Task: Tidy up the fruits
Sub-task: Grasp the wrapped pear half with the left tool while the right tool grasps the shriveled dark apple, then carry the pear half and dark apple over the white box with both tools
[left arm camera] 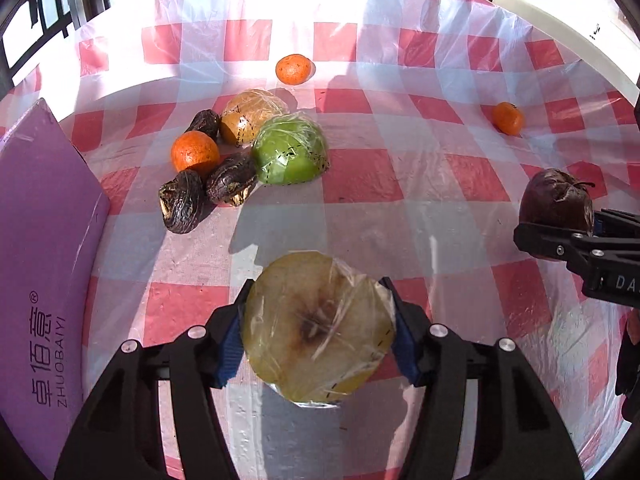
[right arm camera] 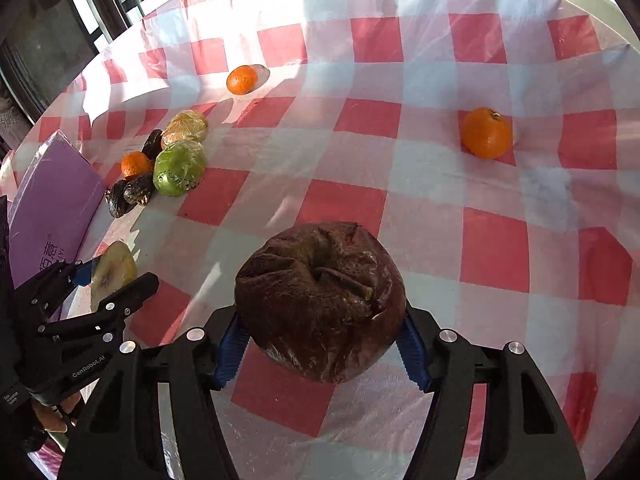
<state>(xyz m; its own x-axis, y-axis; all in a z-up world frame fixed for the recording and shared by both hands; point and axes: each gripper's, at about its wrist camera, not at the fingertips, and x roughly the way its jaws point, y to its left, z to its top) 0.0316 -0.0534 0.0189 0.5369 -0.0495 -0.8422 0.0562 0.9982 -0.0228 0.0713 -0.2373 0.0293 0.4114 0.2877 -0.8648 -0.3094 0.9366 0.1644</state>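
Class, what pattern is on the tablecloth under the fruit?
Red-and-white checks on the tablecloth, clearest in the right wrist view.

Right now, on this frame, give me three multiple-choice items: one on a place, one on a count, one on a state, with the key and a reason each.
1. Where is the purple box?
A. at the table's left edge, beside the fruit cluster
B. at the far right
C. under the green half apple

2. How many oranges lie on the checked tablecloth?
A. one
B. three
C. five

3. What is between the left gripper fingers?
A. nothing
B. an orange
C. a wrapped, browning apple half

Key: 1 A, it stands left of the cluster. 2 B, one in the cluster, one behind it, one far right. 3 C, both blue pads press its sides.
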